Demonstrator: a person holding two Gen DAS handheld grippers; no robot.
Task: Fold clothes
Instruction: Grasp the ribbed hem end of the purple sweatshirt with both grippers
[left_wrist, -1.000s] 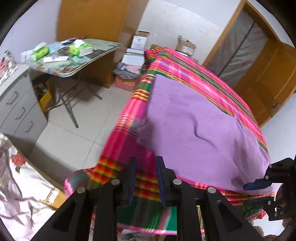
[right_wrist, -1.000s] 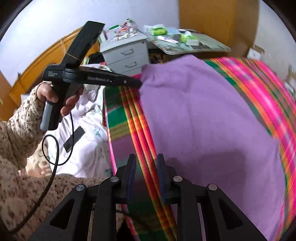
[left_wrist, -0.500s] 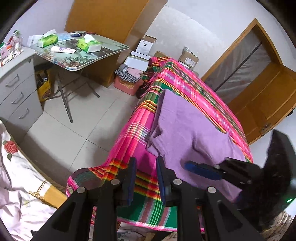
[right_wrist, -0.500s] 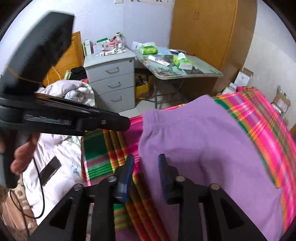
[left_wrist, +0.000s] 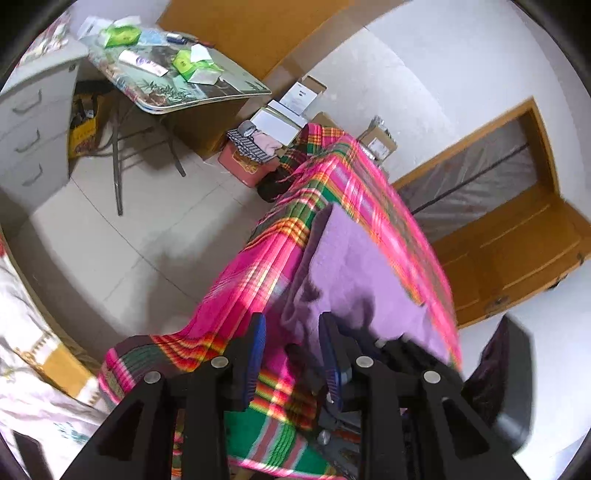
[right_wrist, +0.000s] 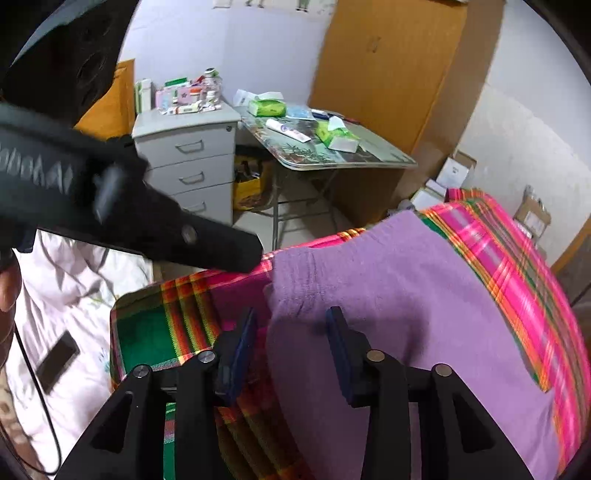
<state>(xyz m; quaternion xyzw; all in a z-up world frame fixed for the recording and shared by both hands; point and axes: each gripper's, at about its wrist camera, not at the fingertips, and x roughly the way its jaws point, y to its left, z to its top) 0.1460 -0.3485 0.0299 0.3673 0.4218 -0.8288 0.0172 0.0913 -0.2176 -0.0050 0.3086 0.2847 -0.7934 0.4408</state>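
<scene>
A purple garment (right_wrist: 406, 295) lies flat on a table covered with a pink, green and orange plaid cloth (right_wrist: 517, 258). It also shows in the left wrist view (left_wrist: 362, 273) with a rumpled near corner. My right gripper (right_wrist: 291, 325) is open, its jaws astride the garment's near corner just above the cloth. My left gripper (left_wrist: 291, 332) is open and empty, close above the same near edge. The left gripper's black body (right_wrist: 110, 206) crosses the upper left of the right wrist view.
A grey drawer unit (right_wrist: 192, 162) and a folding table (right_wrist: 325, 147) with tissue packs stand beyond the plaid table. Boxes and a pink basket (left_wrist: 251, 162) sit on the floor. A white floral bedsheet (right_wrist: 74, 332) with a phone lies at left. A wooden door (left_wrist: 517, 240) is at right.
Both grippers have opened wider. The right gripper has come over the garment's near corner. The left gripper has tilted and moved in close to the right one.
</scene>
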